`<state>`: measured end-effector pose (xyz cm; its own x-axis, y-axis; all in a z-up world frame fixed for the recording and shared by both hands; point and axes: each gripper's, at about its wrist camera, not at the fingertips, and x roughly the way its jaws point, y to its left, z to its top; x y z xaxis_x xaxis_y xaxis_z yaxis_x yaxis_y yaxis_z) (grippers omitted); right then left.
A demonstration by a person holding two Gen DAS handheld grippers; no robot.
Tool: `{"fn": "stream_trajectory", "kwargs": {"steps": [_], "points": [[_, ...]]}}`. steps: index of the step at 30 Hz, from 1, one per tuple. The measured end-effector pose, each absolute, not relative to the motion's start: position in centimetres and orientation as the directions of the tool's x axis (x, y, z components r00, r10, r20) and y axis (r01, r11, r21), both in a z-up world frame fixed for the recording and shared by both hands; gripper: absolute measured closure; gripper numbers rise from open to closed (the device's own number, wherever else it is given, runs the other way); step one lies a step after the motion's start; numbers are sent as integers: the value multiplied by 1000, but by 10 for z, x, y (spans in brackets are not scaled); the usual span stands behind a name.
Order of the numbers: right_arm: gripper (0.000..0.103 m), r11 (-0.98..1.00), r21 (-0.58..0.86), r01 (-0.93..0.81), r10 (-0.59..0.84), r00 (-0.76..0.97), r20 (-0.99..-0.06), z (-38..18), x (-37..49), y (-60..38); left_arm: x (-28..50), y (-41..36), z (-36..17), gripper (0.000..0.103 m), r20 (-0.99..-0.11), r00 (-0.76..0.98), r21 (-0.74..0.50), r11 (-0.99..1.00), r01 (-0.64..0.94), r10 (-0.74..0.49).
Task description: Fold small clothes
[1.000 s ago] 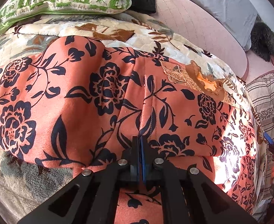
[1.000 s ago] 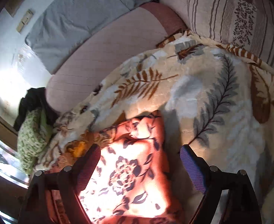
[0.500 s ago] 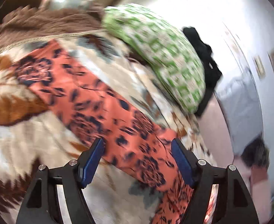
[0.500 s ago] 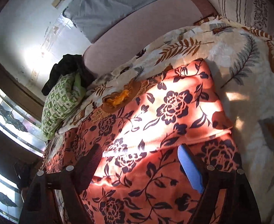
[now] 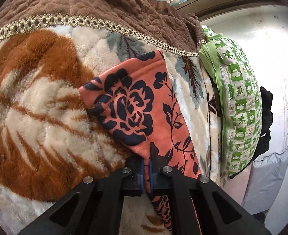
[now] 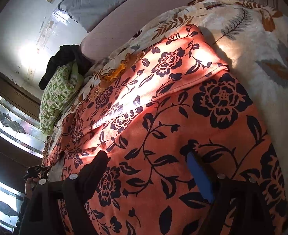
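Left gripper (image 5: 147,168) pinches the orange floral garment (image 5: 142,105); right gripper (image 6: 149,168) spread wide above it.

The left one's blue pads are clamped on the cloth's edge, its narrow end running forward over the plush leaf-print blanket (image 5: 38,105). The right one's fingers straddle the garment's broad part, lying flat on the bed beside the green pillow (image 6: 57,94).
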<state>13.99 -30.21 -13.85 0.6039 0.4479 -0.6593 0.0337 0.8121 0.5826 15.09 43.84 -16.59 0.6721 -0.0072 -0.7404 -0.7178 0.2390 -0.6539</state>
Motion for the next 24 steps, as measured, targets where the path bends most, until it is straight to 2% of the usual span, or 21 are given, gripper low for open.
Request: {"fn": "stream_trajectory", "kwargs": {"steps": [2,4,6,9,12,14,17,18,19,20,21,22,24], "points": [[18,807,590,38,447,614,-651,-138,139,-307,162,419,-128,100,-755,650,-568,408,-715,89],[18,800,599,39,445,631,-635,-139,136,-313,181,377,-74,100,-706,688,-475,607,-637,169],[18,785,618,45,447,650,-614,-142,132,-321,203,315,-22,100,-636,749,-376,773,-511,186],[18,756,653,40,468,665,-582,-146,130,-329,231,200,37,100,-535,839,-256,929,-269,95],[18,740,672,24,478,685,-551,-143,127,-335,252,76,61,99,-489,869,-186,982,-18,-76],[18,730,684,25,479,694,-537,-142,124,-339,262,0,55,99,-498,845,-176,977,121,-194],[18,703,710,32,487,707,-513,-142,120,-349,277,-94,11,95,-598,735,-161,947,279,-318],[18,698,715,36,484,713,-508,-141,119,-352,283,-118,-15,79,-659,670,-160,934,320,-343],[18,696,717,39,479,719,-504,-140,118,-355,290,-136,-42,49,-743,572,-158,921,355,-348],[18,693,719,40,478,722,-501,-140,117,-357,295,-146,-71,45,-816,474,-161,917,364,-332],[17,688,724,42,482,720,-500,-140,117,-359,294,-145,-93,45,-858,403,-170,918,359,-317],[17,685,727,46,483,719,-500,-141,116,-360,290,-136,-106,45,-875,368,-181,919,351,-313],[17,684,728,45,483,720,-498,-139,115,-361,267,-106,-106,45,-862,412,-170,934,315,-296]]}}
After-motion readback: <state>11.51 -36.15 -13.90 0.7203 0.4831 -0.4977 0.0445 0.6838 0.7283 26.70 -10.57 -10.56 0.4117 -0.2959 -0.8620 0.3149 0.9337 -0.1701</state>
